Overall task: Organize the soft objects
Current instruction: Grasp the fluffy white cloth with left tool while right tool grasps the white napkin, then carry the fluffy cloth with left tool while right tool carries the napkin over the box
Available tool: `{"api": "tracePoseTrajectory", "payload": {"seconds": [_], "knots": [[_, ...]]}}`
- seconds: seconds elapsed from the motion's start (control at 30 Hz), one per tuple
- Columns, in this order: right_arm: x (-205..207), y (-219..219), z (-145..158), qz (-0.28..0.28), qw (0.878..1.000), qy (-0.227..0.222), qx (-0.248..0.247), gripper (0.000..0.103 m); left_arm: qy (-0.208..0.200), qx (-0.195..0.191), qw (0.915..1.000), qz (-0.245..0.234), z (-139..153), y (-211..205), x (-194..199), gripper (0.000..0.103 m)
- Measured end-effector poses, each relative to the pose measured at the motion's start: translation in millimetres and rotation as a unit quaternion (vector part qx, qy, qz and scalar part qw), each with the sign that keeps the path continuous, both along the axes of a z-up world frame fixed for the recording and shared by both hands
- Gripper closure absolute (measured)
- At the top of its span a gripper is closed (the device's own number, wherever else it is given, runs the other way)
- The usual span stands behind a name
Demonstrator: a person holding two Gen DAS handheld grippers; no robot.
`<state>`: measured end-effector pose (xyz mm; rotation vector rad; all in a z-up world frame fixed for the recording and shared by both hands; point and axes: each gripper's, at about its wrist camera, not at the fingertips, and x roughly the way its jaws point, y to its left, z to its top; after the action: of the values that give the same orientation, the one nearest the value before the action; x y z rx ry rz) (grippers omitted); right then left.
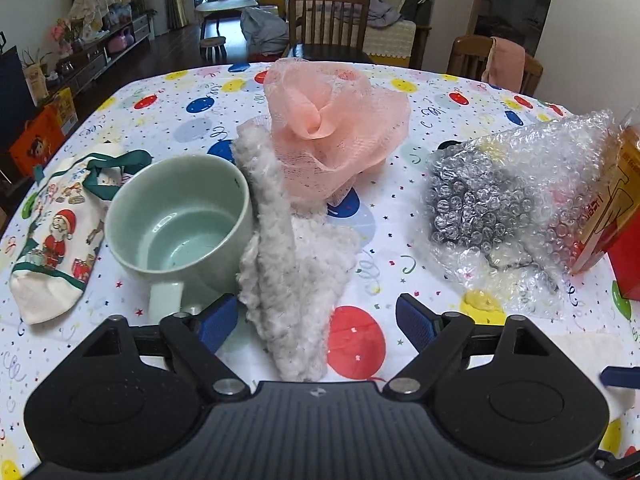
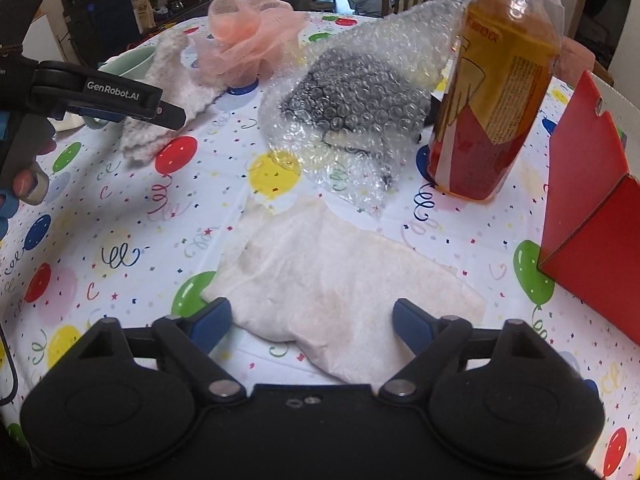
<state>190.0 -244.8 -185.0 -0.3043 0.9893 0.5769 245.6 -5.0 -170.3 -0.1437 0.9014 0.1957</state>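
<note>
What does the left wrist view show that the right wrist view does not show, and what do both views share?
Only the left wrist view shows the Santa drawstring pouch and the inside of the green mug. Only the right wrist view shows the whole flat white cloth, the whole drink bottle and the left gripper from the side. Both show the pink mesh pouf, the fluffy white cloth and the bubble wrap.

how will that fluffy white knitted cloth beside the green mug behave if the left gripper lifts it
The fluffy white knitted cloth looks floppy: it lies in folds, so it would probably sag and unfold. It seems light, and its nubbly pile should resist slipping.
</note>
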Motion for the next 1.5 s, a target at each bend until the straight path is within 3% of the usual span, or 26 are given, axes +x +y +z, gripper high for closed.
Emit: {"api": "tracePoseTrajectory", "payload": {"seconds": [0.1,0.2,0.3,0.43,0.63,0.77,0.87,1.07,1.5], "knots": [[2,-1,-2,-0.008,1.000,0.002,-0.003,0.026,0.005,-0.006,1.0000,0.000,-1,1,4,0.044],[2,-3,-2,-0.014,1.000,0.000,-0.003,0.033,0.018,-0.008,0.9998,0.004,-4,2,7,0.050],[1,-4,-2,-0.020,1.000,-0.005,-0.007,0.039,0.022,-0.005,0.9997,0.001,-5,3,7,0.065],[0,-4,-2,-0.025,1.000,-0.013,-0.014,0.048,0.026,-0.003,0.9996,-0.006,-5,3,7,0.072],[-1,-4,1,-0.030,0.999,-0.016,-0.015,0.076,0.020,-0.008,0.9997,-0.014,0,6,6,0.086],[-5,-5,5,-0.035,0.999,-0.024,-0.014,0.089,0.012,0.000,0.9996,-0.026,5,4,2,0.090],[-8,-10,13,-0.042,0.999,-0.027,0.001,0.092,0.004,0.003,0.9994,-0.034,11,4,-1,0.091],[-14,-28,33,-0.063,0.997,-0.024,0.034,0.095,-0.013,0.001,0.9989,-0.045,26,6,-10,0.092],[-26,-67,91,-0.117,0.988,-0.044,0.087,0.095,-0.035,-0.059,0.9949,-0.074,66,-4,-32,0.093]]}}
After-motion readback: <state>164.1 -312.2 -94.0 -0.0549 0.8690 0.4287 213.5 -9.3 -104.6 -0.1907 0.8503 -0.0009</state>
